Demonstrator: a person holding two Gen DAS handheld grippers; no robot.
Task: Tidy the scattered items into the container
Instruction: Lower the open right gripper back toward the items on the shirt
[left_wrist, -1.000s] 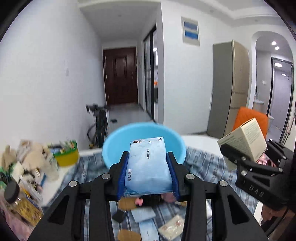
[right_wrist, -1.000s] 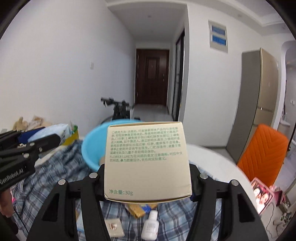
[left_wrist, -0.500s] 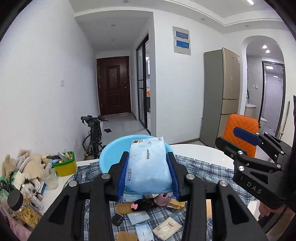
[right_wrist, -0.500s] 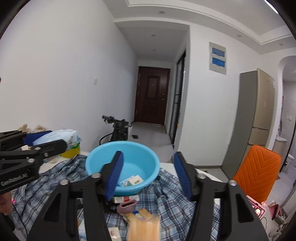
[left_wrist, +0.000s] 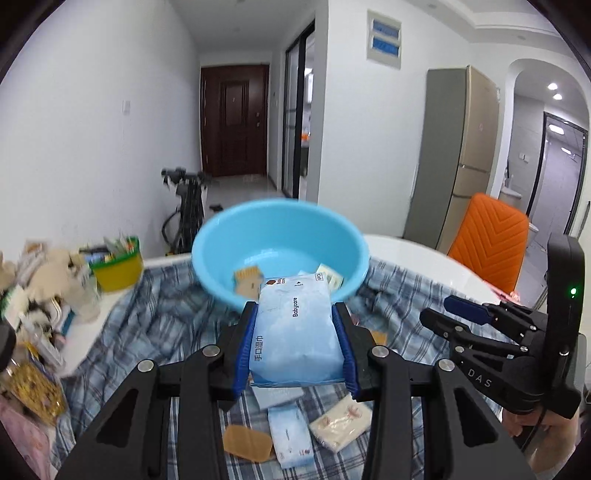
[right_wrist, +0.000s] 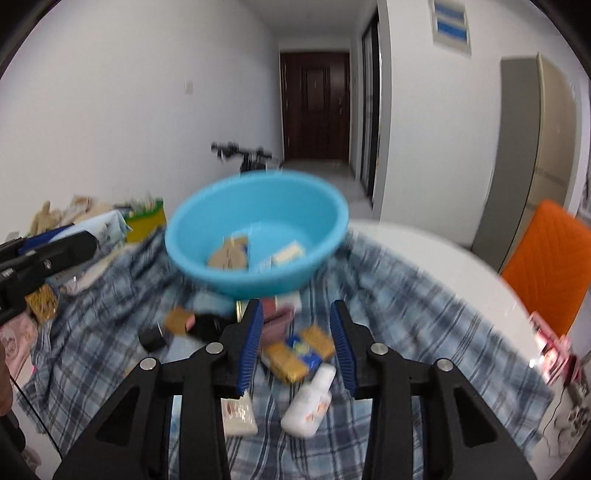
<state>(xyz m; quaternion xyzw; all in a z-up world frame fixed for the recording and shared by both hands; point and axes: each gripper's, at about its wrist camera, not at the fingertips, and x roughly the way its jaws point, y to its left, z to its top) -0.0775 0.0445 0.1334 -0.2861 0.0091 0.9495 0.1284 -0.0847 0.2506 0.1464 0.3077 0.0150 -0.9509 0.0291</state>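
My left gripper (left_wrist: 294, 306) is shut on a pale blue pack of wet wipes (left_wrist: 295, 339), held just short of the light blue basin (left_wrist: 207, 240). The basin (right_wrist: 258, 273) stands on a checked cloth and holds a few small packets and a brown card piece (right_wrist: 229, 254). My right gripper (right_wrist: 295, 306) hangs over the cloth in front of the basin, its jaws drawn in to a narrow gap with nothing between them. Below it lie a white bottle (right_wrist: 310, 398), yellow packets (right_wrist: 288, 360) and a sachet (right_wrist: 238, 413). More sachets (left_wrist: 340, 424) lie under the left gripper.
A yellow and green cup (left_wrist: 118, 266) and a heap of clutter (left_wrist: 40, 295) fill the table's left side. An orange chair (left_wrist: 487, 240) stands beyond the white table edge (left_wrist: 424, 254) on the right. A bicycle (left_wrist: 188, 206) leans against the far wall.
The right gripper let go of the beige box, drew its jaws in and dropped lower. The left gripper, still holding the wipes, sank towards the basin.
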